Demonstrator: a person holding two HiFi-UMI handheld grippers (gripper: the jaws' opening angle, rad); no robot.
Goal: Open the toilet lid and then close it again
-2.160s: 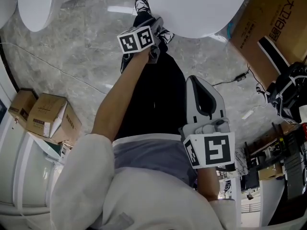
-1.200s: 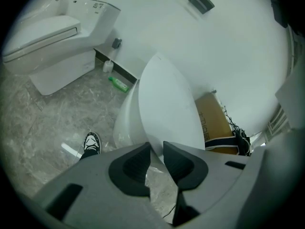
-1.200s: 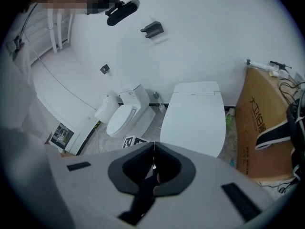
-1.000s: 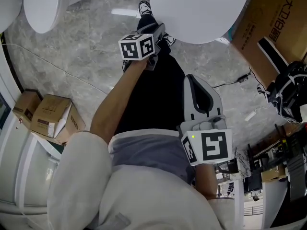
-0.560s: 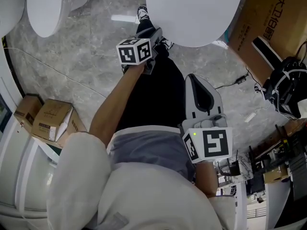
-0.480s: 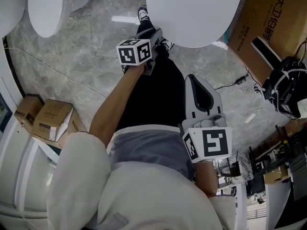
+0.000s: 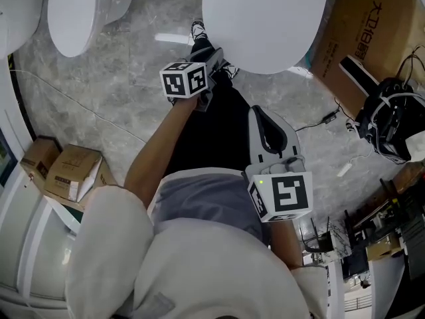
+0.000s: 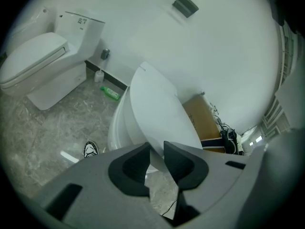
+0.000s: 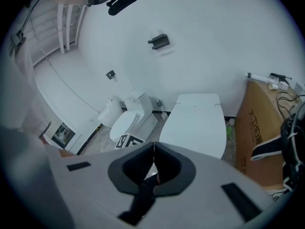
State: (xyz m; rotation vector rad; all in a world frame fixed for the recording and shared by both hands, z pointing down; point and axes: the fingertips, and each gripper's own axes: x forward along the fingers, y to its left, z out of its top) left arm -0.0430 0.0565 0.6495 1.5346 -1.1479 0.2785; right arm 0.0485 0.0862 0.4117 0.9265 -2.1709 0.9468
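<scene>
My left gripper [image 8: 157, 149] pinches the near edge of the toilet lid [image 8: 159, 111], which is tilted above the bowl [image 8: 116, 128]. My right gripper [image 9: 153, 151] is pressed together, holding nothing.

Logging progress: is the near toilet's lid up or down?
Down or barely raised: the lid lies flat in the right gripper view, its front edge between the fingers of the left gripper.

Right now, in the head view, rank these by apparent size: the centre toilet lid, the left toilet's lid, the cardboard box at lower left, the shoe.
1. centre toilet lid
2. left toilet's lid and cardboard box: about alike, so not ranked; the lid is partly cut off by the frame
3. shoe
</scene>
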